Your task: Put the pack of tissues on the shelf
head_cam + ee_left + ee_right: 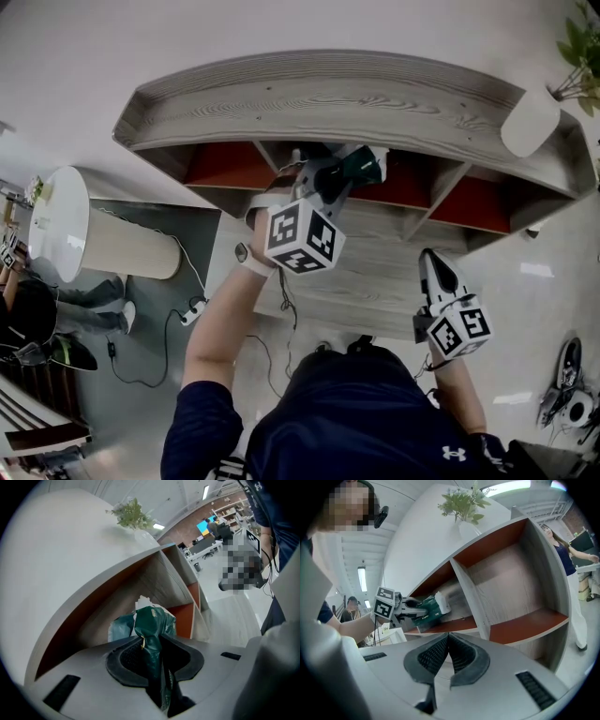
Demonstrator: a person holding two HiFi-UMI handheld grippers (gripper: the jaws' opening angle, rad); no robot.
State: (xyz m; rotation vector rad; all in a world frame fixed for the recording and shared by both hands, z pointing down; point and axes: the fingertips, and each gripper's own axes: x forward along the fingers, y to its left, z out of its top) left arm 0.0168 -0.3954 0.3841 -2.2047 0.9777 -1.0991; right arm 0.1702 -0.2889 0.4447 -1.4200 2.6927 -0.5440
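Observation:
A dark green pack of tissues [366,164] with white tissue showing at its end is pinched in my left gripper [349,174], which is shut on it. In the left gripper view the pack [151,625] sticks out from between the pads toward a red-floored shelf compartment [180,616]. The right gripper view shows the pack [431,609] inside that compartment's opening, just above its red floor [440,627]; I cannot tell if it touches. My right gripper [434,258] hangs lower right, away from the shelf [328,94]. It is shut, with nothing between its pads [461,656].
A white vase [530,120] with a green plant stands on the shelf top at the right. Other red-floored compartments [525,620] lie to the right. A white cylinder [66,225] and floor cables [178,319] are at the left. People stand in the background.

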